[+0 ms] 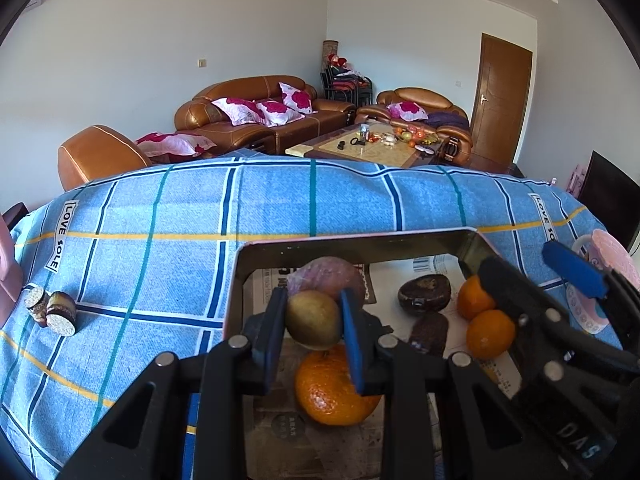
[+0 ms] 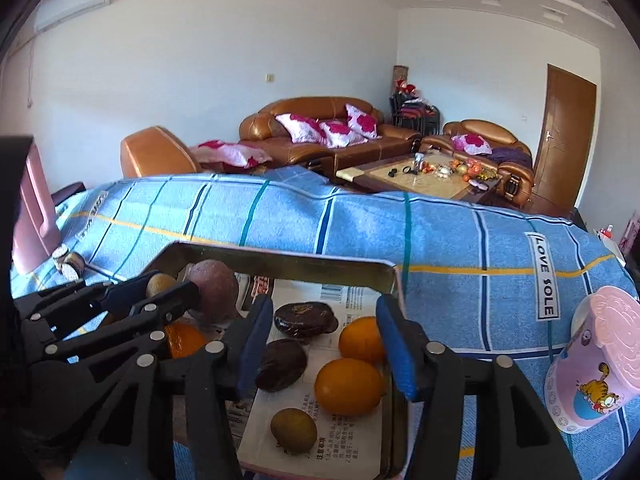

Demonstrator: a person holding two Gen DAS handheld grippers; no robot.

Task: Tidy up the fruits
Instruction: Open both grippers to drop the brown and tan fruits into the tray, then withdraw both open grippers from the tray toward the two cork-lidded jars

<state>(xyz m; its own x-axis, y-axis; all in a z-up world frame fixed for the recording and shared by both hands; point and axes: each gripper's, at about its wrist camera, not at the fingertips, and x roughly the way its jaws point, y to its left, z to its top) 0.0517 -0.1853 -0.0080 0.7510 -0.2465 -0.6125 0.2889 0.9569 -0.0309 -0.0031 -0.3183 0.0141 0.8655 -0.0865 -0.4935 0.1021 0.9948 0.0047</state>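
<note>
A metal tray (image 1: 360, 242) lined with newspaper sits on the blue plaid cloth. My left gripper (image 1: 314, 324) is shut on a small green-brown fruit (image 1: 314, 320), held above a big orange (image 1: 332, 392) and in front of a pinkish round fruit (image 1: 332, 276). Two dark brown fruits (image 2: 306, 318) and two small oranges (image 2: 348, 386) lie at the tray's right side. My right gripper (image 2: 324, 348) hangs open over them with nothing pressed between its blue pads (image 2: 394, 348). Another green-brown fruit (image 2: 293, 428) lies loose on the paper below it.
A pink cartoon cup (image 2: 592, 364) lies tilted right of the tray. Two small cork-lidded jars (image 1: 52, 310) sit on the cloth at the left, near a pink object (image 2: 36, 208). Sofas and a coffee table (image 1: 372, 148) stand behind the table.
</note>
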